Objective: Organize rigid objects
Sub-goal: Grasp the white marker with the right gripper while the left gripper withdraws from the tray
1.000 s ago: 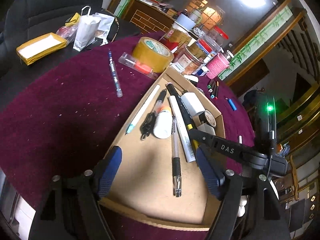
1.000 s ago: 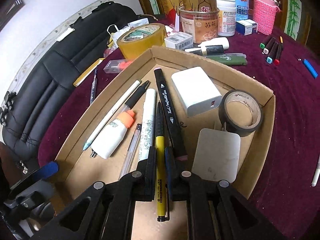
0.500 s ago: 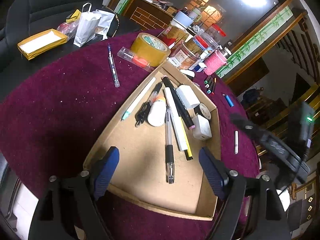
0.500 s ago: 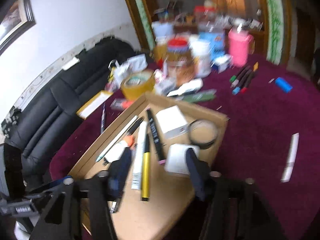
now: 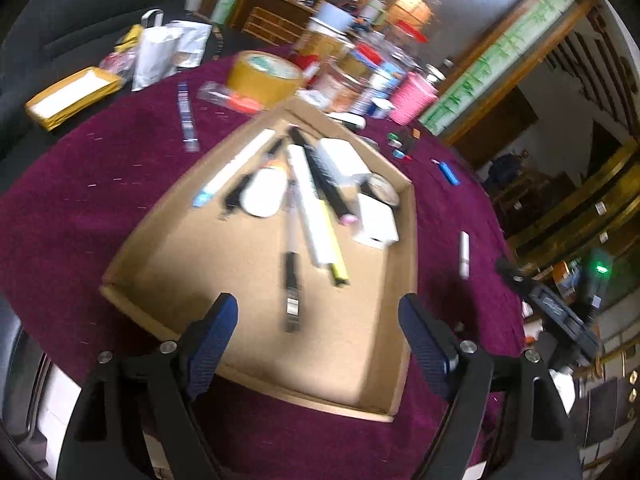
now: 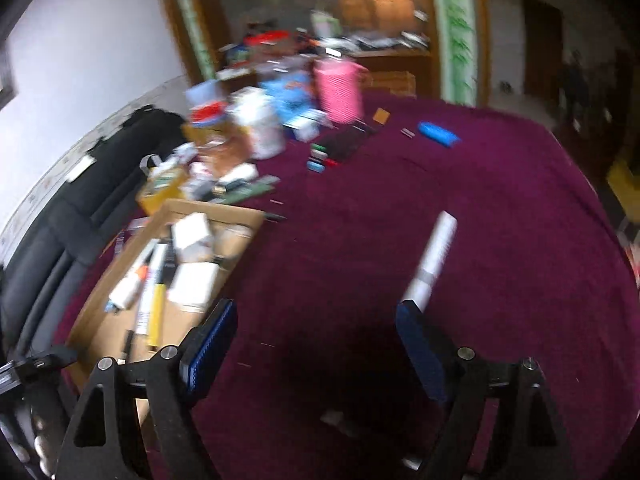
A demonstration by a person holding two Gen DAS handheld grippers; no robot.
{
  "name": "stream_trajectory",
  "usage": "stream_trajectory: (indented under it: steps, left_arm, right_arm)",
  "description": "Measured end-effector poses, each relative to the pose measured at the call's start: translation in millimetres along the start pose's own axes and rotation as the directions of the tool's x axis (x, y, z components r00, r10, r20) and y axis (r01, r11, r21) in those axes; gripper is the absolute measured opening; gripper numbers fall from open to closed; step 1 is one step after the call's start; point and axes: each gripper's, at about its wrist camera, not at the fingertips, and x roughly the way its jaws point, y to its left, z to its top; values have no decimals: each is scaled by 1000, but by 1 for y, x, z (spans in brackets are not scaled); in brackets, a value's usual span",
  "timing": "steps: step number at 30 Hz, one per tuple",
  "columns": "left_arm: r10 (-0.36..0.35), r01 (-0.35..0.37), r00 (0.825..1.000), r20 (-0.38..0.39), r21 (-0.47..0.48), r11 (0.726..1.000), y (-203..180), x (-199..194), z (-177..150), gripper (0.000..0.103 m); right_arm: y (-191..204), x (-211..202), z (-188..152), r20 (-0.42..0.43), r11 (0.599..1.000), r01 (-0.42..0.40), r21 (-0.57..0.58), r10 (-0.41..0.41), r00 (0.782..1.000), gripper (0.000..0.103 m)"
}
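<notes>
The right tool [image 6: 316, 344] hangs over bare purple worktop [image 6: 500, 208], jaws opening, nothing between. Beyond it lies a white pen [image 6: 434, 256]. The left tool [image 5: 318, 338], open and empty, tilts over the cardboard tray's [image 5: 404, 280] near edge, pens inside.

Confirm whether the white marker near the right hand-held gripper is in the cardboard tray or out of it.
Out. The white marker lies on the maroon tablecloth, well clear of the cardboard tray.
</notes>
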Motion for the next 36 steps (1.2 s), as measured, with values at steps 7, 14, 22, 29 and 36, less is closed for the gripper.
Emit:
stream_trajectory:
  steps: [7, 14, 22, 29, 36]
  left_arm:
    - [-83, 91, 994, -71, 113, 990, -50, 14, -17, 82]
    - [-129, 169, 974, -185, 222, 960, -89, 36, -44, 82]
    - [-123, 169, 971, -204, 225, 960, -90, 43, -52, 82]
    - [-117, 166, 971, -209, 232, 958, -87, 49, -50, 82]
    - [-118, 175, 968, -220, 258, 950, -91, 56, -48, 82]
  right_arm:
    - [-69, 10, -5, -72, 982, 78, 171, -67, 995, 85]
    - [-82, 17, -4, -90, 974, 121, 192, -106, 990, 85]
    - [-69, 48, 16, -134, 976, 162, 149, -142, 981, 84]
    - [-60, 84, 39, -175, 967, 214, 137, -189, 966, 84]
    - [-61, 101, 44, -213, 957, 274, 90, -250, 944, 20]
